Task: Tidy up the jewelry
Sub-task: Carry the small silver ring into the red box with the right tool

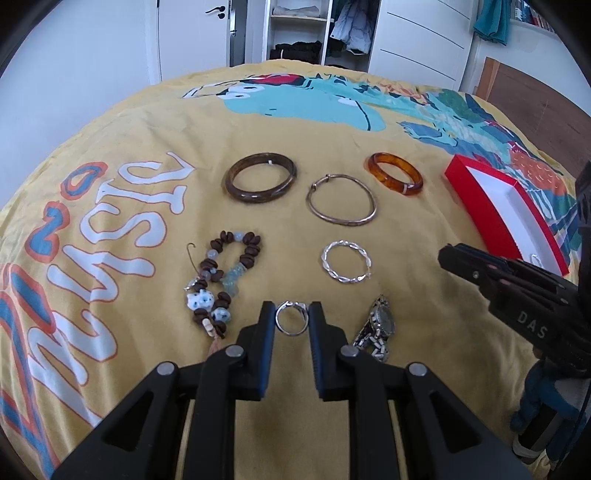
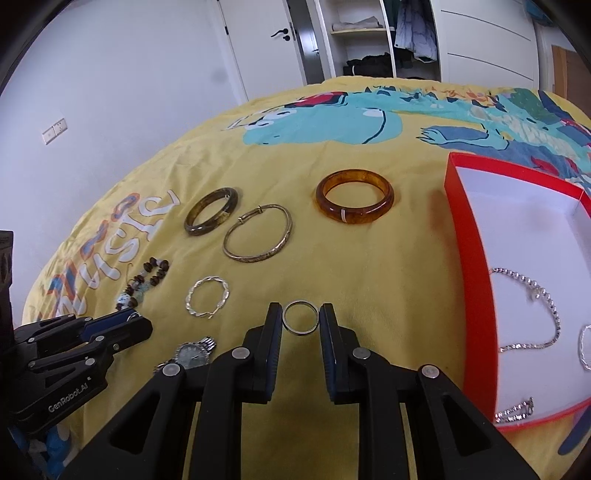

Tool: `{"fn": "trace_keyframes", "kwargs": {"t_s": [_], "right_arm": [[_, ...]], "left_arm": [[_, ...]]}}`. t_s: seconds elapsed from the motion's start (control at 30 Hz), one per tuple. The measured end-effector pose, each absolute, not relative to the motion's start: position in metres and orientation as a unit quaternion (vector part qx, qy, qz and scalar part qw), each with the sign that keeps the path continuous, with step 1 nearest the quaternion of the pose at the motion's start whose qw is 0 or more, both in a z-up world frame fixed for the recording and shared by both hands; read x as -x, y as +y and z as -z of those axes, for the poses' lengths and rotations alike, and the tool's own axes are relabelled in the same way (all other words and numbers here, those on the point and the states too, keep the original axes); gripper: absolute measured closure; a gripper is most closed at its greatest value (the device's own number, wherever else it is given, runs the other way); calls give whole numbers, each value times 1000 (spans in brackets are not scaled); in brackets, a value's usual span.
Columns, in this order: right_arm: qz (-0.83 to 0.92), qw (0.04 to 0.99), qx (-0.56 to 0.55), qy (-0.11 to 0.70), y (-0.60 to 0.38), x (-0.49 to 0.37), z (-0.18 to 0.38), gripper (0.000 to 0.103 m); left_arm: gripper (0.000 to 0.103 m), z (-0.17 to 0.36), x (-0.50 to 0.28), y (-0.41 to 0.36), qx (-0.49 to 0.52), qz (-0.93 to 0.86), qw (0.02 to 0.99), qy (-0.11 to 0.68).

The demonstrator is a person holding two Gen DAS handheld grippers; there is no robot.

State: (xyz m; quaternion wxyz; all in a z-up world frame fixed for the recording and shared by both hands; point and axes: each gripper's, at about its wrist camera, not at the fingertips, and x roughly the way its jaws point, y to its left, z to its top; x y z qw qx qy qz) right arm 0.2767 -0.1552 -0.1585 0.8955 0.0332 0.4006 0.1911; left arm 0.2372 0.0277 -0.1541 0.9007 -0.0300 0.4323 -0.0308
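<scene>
Jewelry lies on a yellow printed bedspread (image 1: 129, 122). My left gripper (image 1: 291, 317) is open with a small silver ring (image 1: 291, 319) between its fingertips. My right gripper (image 2: 301, 319) is open with a plain silver ring (image 2: 301, 322) between its fingertips. Loose pieces: a dark brown bangle (image 1: 260, 181), a thin metal bangle (image 1: 342, 199), an amber bangle (image 1: 394, 173), a twisted silver bracelet (image 1: 345, 266), a beaded bracelet (image 1: 221, 280) and a watch (image 1: 380, 325). The red box (image 2: 476, 266) at the right holds silver chains (image 2: 543, 306).
The right gripper's body (image 1: 517, 295) shows at the right of the left wrist view, in front of the red box (image 1: 465, 184). The left gripper's body (image 2: 74, 343) shows at lower left of the right wrist view. A wardrobe (image 1: 295, 33) and door stand beyond the bed.
</scene>
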Motion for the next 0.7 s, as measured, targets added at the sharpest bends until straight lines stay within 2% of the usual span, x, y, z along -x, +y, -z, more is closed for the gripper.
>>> {"fn": "trace_keyframes", "kwargs": {"t_s": [0.37,0.7], "right_arm": [[-179,911,-31,371,-193,-245,106,83],[-100,923,-44,369,-311,-246,84,83]], "left_arm": [[86,110,-226,6,27,52,908,414],[86,80,-249,-99,26,152,900,409]]}}
